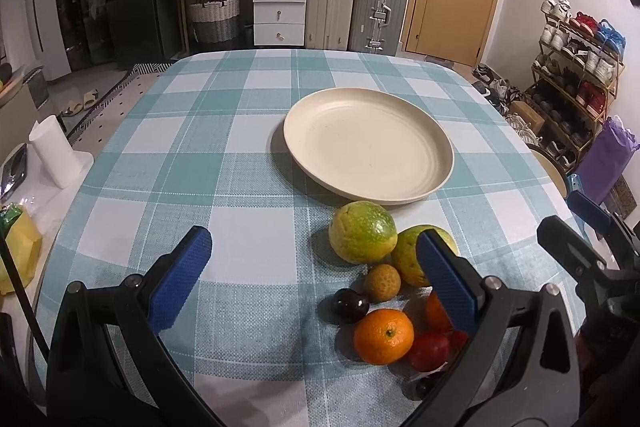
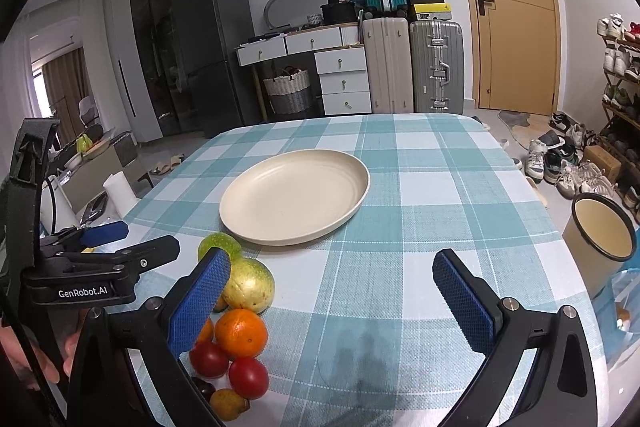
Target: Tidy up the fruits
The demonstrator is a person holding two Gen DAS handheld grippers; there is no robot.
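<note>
Fruits lie heaped at 6 o'clock of the empty plate on the checked tablecloth, none yet moved. Left gripper and right gripper both gape, holding nothing. Risk: nudging the green citrus may roll the orange and tomato away. Only the right view shows the bin at 3 o'clock.

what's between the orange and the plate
Two green-yellow fruits sit between the orange and the plate, clearest in the right wrist view.
</note>
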